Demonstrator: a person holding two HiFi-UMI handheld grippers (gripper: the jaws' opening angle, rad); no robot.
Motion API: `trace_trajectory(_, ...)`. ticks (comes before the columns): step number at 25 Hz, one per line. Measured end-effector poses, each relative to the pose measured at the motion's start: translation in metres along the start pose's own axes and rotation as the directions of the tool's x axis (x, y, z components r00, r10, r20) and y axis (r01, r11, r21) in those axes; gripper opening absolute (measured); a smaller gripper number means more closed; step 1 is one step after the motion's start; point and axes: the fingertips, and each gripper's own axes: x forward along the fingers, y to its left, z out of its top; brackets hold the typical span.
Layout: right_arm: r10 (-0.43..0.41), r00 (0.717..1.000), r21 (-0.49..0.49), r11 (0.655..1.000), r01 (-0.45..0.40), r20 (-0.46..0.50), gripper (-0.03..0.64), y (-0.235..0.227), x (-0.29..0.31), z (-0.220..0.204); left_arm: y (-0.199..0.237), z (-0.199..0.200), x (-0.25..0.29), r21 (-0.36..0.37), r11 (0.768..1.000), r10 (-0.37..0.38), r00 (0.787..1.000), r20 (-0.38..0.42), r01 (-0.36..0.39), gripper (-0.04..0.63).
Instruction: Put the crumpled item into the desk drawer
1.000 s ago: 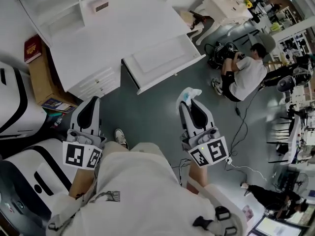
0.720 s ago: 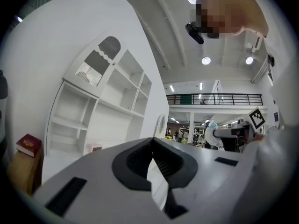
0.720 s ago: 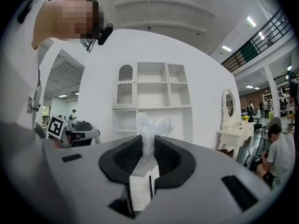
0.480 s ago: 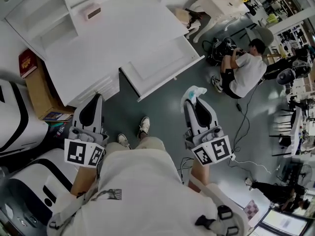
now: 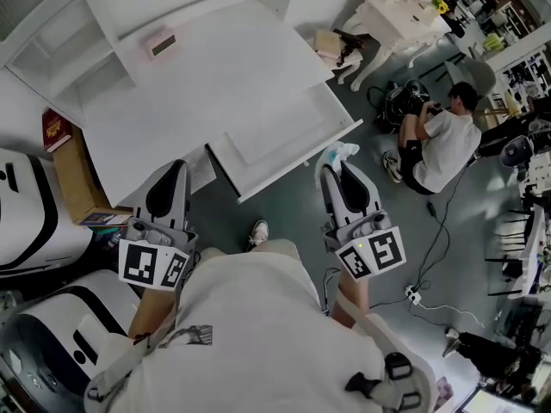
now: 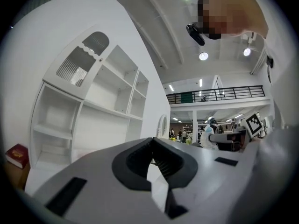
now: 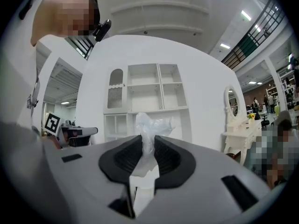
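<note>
The crumpled item [image 5: 341,151], a wad of thin white and pale blue plastic, sticks out of my right gripper [image 5: 332,165], which is shut on it. It hangs just in front of the right front corner of the open white desk drawer [image 5: 277,129]. In the right gripper view the crumpled item [image 7: 150,124] rises from between the black pads [image 7: 167,154] of that gripper [image 7: 148,146]. My left gripper [image 5: 177,170] is shut and holds nothing, by the drawer's left end. In its own view the left gripper [image 6: 152,146] points at the white shelf unit [image 6: 100,111].
A white desk top [image 5: 207,84] carries a small pink box [image 5: 160,43]. A red book [image 5: 55,128] lies on a cardboard box [image 5: 71,179] at left, beside a white and black machine [image 5: 26,209]. A person [image 5: 441,144] sits on the floor at right, near cables [image 5: 430,231].
Both grippers have come closer to the desk. The right one, still gripping the crumpled item, has reached the drawer's front corner. A shoe has stepped forward.
</note>
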Motion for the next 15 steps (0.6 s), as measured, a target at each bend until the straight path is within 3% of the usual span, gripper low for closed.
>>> trace_trajectory(7, 0.055, 0.998, 0.013, 0.998, -0.055, -0.025, 0.087, -0.043, 0.028, -0.009, -0.009, -0.006, 0.038, 0.022, 0.999, 0.044, 0.999, -0.019, -0.044, 0.015)
trace_trajectory(15, 0.126, 0.987, 0.035, 0.992, -0.124, -0.097, 0.087, -0.053, 0.055, -0.04, -0.004, -0.028, 0.039, 0.009, 0.993, 0.12, 0.99, -0.07, -0.12, 0.015)
